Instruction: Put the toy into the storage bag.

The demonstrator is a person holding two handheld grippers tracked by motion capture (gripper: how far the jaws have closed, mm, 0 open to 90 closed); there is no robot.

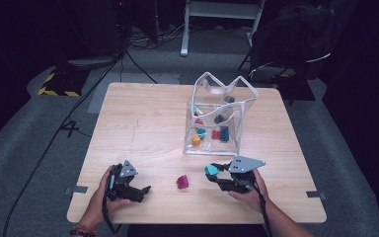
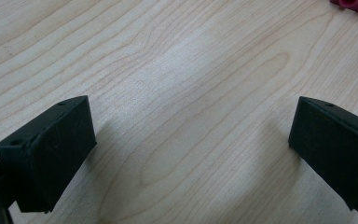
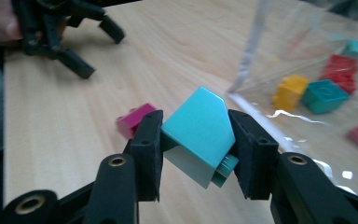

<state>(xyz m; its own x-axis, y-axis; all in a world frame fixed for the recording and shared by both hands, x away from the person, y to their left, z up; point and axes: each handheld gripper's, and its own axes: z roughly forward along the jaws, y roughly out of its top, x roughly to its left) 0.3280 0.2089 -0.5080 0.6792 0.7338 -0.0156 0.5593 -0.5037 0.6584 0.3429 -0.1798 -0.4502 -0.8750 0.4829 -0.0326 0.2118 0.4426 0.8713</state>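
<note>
Teal brick (image 3: 198,133) clamped in right gripper (image 3: 196,140), tilt clearest there; left gripper (image 2: 186,144) jaws apart over table (image 2: 177,70)

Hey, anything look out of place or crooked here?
The teal block sits tilted between the right gripper pads, gripped askew. One magenta block lies loose on the table, outside the clear bag.

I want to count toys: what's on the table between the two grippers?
One magenta brick lies between the left gripper and the right gripper, in the high view.
</note>
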